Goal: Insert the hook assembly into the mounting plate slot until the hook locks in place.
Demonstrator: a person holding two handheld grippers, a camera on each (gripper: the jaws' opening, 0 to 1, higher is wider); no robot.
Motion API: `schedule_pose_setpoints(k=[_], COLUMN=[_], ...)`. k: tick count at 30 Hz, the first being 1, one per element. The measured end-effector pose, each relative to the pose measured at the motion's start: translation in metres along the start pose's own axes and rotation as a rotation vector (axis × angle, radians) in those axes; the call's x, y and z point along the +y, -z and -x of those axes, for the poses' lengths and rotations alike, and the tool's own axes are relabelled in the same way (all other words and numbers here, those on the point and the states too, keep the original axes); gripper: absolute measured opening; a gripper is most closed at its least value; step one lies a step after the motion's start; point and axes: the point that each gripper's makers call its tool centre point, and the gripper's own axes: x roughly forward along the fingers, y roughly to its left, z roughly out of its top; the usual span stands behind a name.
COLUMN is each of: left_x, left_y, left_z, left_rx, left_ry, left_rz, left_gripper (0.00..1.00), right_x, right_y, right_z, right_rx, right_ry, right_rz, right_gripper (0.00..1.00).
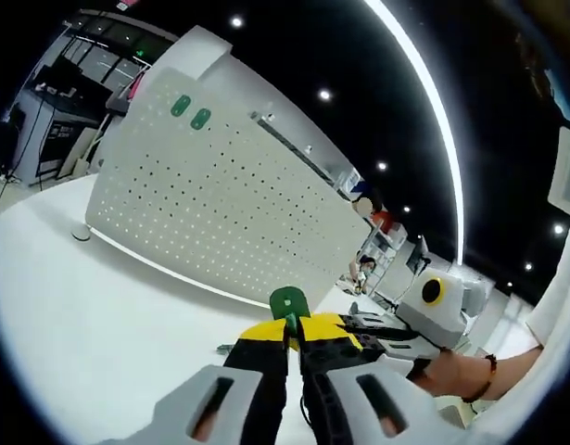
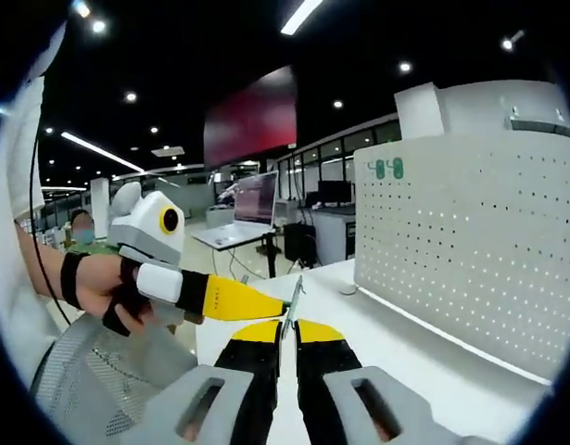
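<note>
A green hook piece [image 1: 289, 303] stands upright between the yellow tips of my left gripper [image 1: 291, 324], which is shut on it. In the right gripper view the same piece shows edge-on as a thin grey-green strip [image 2: 292, 306], and my right gripper [image 2: 286, 330] is shut on it. The left gripper [image 2: 266, 304] comes in there from the left, held by a hand, its yellow tip at the strip. The right gripper [image 1: 363, 326] meets the left one from the right. A white perforated mounting board [image 1: 220, 190] [image 2: 470, 250] stands upright on the table beyond.
Two green hooks [image 1: 190, 111] [image 2: 388, 169] sit near the board's top corner. The white table [image 1: 90, 306] runs in front of the board. A grey mesh chair [image 2: 108, 380] is at lower left. Desks and a laptop [image 2: 252, 199] stand behind.
</note>
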Motion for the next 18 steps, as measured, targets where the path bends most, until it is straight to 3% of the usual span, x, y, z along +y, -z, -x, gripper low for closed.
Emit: schedule_pose_setpoints(k=[18], left_x=[0.0014], left_y=[0.0015], left_z=[0.0026], left_rx=[0.024], left_ry=[-0.025], left_rz=[-0.031], left_gripper=[0.05], right_x=[-0.0009], right_y=[-0.0007], right_z=[0.0010], right_rx=[0.016], right_ry=[0.011], right_rz=[0.056], right_gripper=[0.03])
